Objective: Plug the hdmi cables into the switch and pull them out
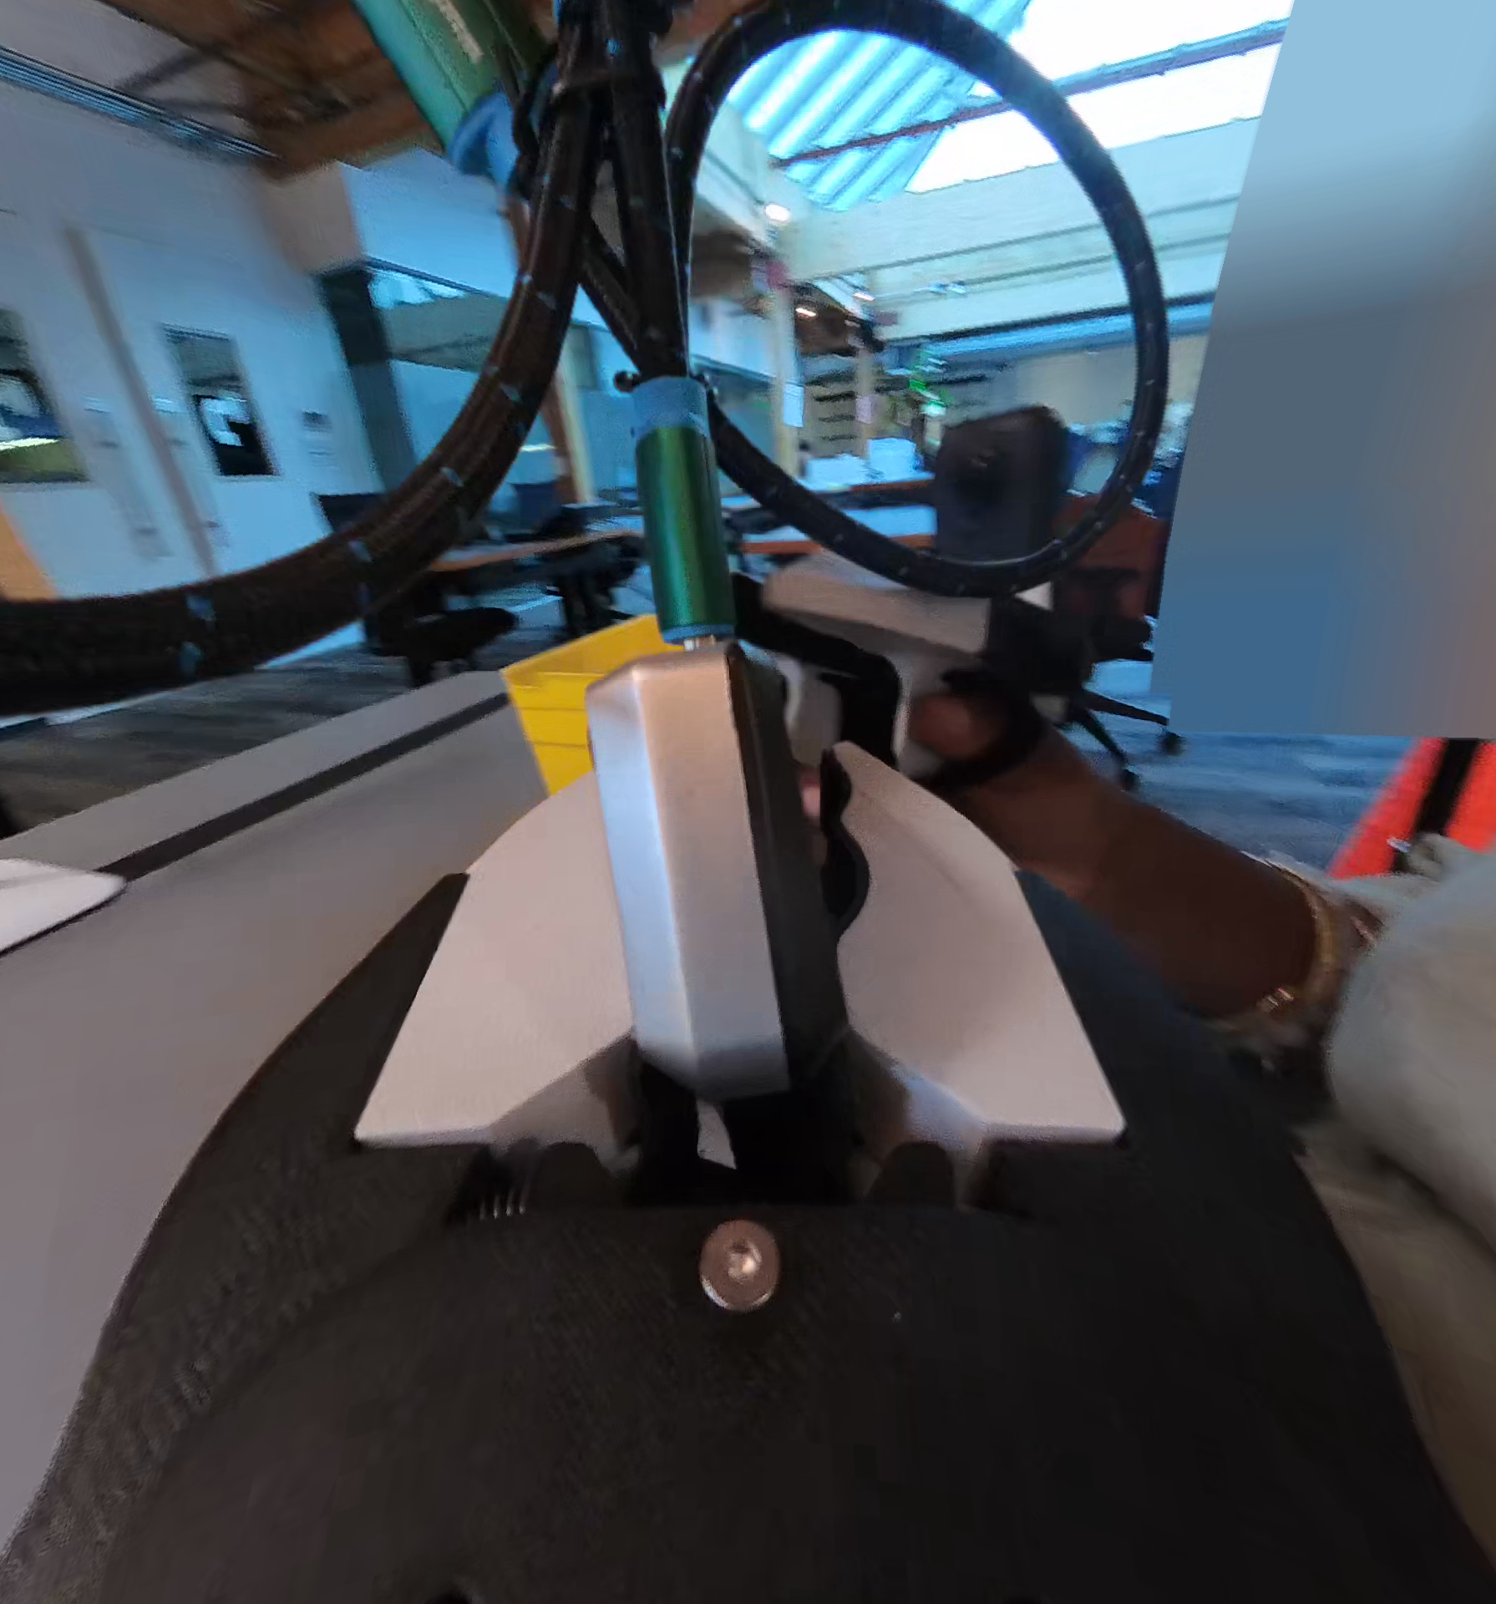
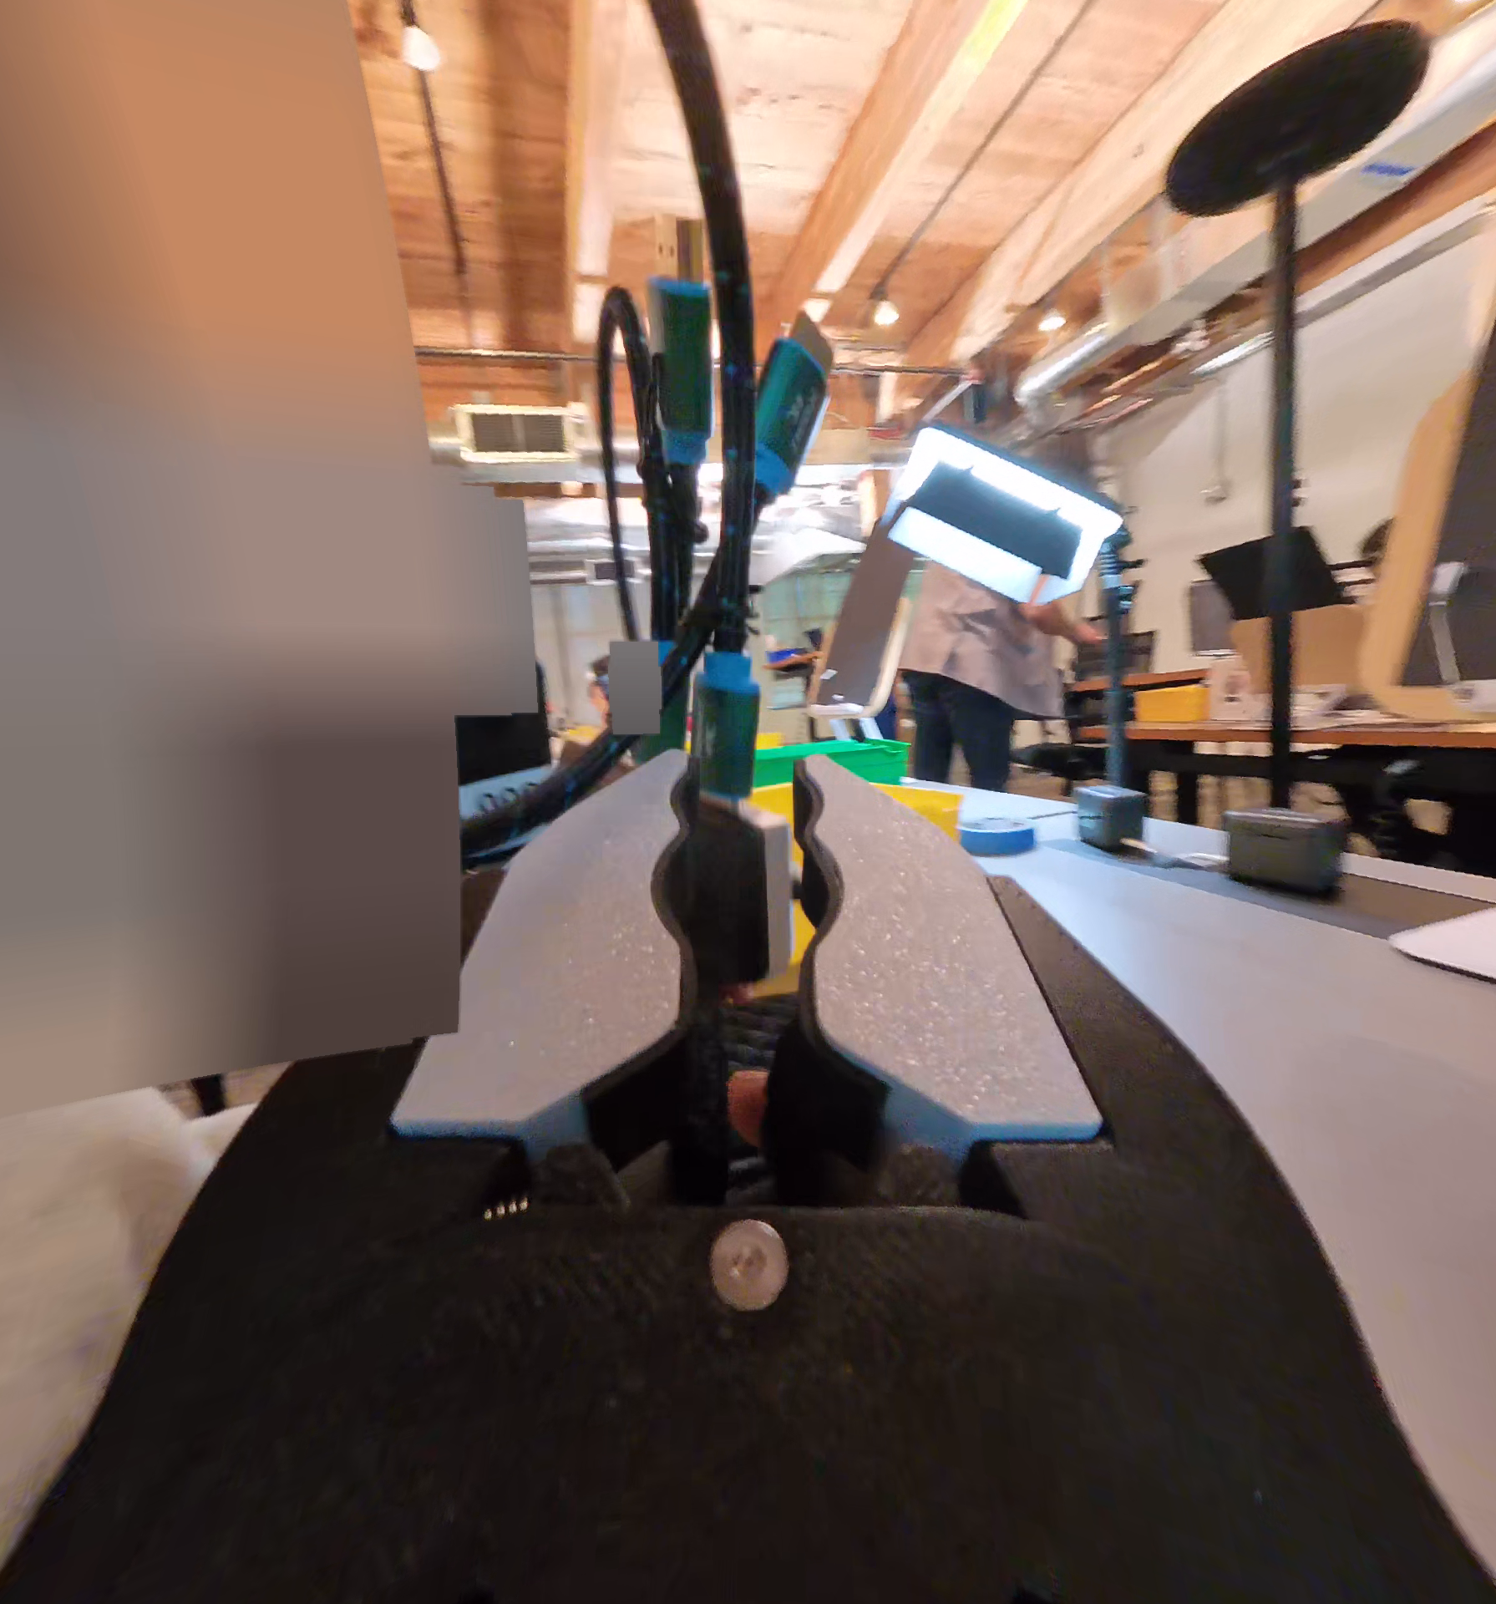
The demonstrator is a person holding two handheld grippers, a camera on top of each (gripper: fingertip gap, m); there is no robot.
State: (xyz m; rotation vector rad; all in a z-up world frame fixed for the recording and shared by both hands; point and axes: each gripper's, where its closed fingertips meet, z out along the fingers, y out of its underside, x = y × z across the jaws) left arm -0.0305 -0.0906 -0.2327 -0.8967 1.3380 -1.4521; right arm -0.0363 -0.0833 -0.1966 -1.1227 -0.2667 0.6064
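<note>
A: While the grey table point(image 1: 206, 911) fills the low ground, where's the switch point(image 1: 683, 868)?

B: Pinched upright between the left gripper point(image 1: 731, 877) fingers, silver with a black face.

A: And the right gripper point(image 2: 740, 877)?

B: Jaws narrow, flanking the switch without clearly clamping it; I cannot tell its grip.

A: Cables?

B: One green plug point(image 1: 683, 529) sits in the switch's top edge; two loose plugs point(image 2: 683, 364) dangle above, braided black cable point(image 1: 1143, 347) looping overhead.

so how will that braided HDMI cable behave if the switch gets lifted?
Probably springy rather than limp: the braided HDMI cable holds an open loop. Its green plug looks rigid, so it likely levers on the silver switch clamped in the left hand-held gripper.
</note>
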